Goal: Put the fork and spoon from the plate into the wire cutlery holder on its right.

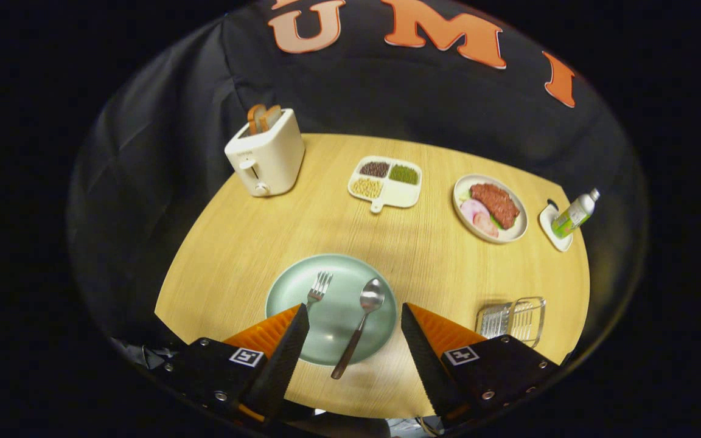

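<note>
1. Your gripper [355, 316] hangs with fingers apart, holding nothing, above the green plate [289, 286].
2. The spoon [359, 325] lies between them; straddle its handle.
3. The fork [319, 287] lies just ahead, the wire cutlery holder [512, 317] rightward.

The wooden counter [326, 225] holds a green plate [338, 316] near the front and a wire cutlery holder [512, 317] to its right. Farther back sit a white toaster [265, 159], a tray of beans [386, 181], a plate of food [489, 208], and a small dish [554, 228] with a bottle [574, 214].
</note>
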Tool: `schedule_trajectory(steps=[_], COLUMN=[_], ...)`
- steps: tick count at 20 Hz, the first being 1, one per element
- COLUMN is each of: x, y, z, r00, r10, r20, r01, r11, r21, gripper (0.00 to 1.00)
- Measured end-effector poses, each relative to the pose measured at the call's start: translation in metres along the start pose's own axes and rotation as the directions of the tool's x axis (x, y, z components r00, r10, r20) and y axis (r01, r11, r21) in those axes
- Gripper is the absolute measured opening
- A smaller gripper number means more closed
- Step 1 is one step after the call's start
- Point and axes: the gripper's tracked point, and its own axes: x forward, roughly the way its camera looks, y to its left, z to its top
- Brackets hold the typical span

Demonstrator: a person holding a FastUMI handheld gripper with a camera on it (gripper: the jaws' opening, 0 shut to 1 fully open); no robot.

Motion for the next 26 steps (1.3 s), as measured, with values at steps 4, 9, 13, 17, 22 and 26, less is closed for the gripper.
schedule_trajectory(steps=[4, 9, 13, 17, 22, 26], x=[0.031, 0.067, 0.086, 0.097, 0.104, 0.106], y=[0.004, 0.007, 0.003, -0.003, -0.003, -0.007], z=[-0.024, -0.043, -0.061, -0.075, -0.086, -0.081], r00=[0.989, 0.963, 0.937, 0.912, 0.895, 0.913], r10=[0.021, 0.029, -0.002, -0.012, 0.027, 0.019], r20=[-0.146, -0.268, -0.35, -0.411, -0.444, -0.407], r01=[-0.016, -0.012, 0.034, 0.08, 0.098, 0.084], r11=[0.999, 0.998, 0.996, 0.986, 0.962, 0.969], r21=[0.034, 0.064, 0.085, 0.148, 0.257, 0.233], gripper=[0.87, 0.71, 0.58, 0.45, 0.14, 0.1])
